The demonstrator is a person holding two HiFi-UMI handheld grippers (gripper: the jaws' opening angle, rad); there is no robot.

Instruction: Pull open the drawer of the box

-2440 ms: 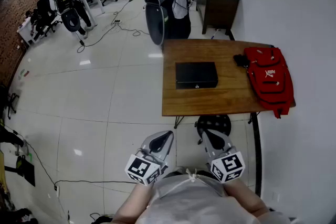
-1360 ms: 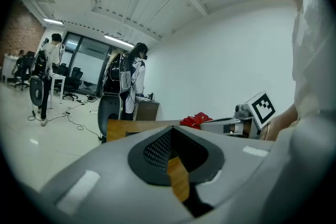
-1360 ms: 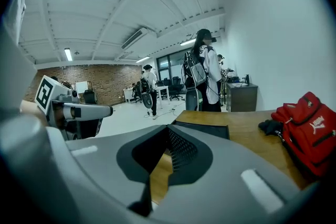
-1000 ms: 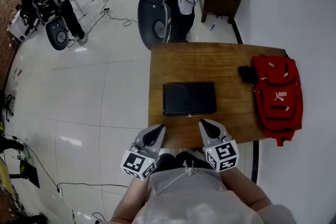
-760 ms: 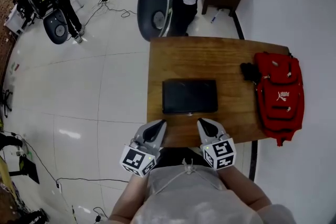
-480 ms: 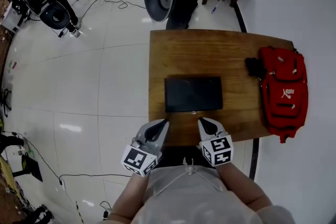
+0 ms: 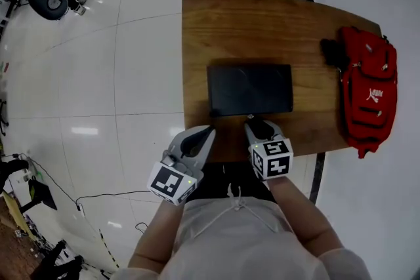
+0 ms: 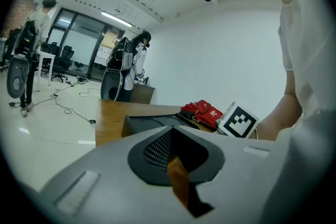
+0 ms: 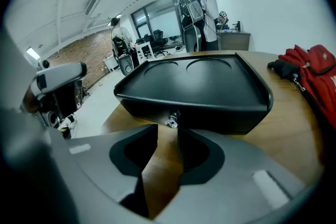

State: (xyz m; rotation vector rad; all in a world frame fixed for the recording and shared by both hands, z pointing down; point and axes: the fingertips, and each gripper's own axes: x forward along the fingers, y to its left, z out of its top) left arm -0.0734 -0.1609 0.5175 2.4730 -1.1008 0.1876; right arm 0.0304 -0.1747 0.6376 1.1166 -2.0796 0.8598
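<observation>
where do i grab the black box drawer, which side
Take the small metal knob, low and centred on the front of the black box, coming straight in from the person's side; it alone juts from that flat face. The right gripper has just been opening its jaws, nothing between them, in line with it.

Glossy white tile floor (image 7: 98,88), wood table (image 7: 249,23) w/ red backpack (image 7: 367,88), white wall (image 7: 394,193).

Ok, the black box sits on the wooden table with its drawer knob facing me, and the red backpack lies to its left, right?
Not quite: the head view shows the red backpack lying to the right of the black box, not its left. The rest holds: the box sits on the wooden table with its drawer knob facing you.
</observation>
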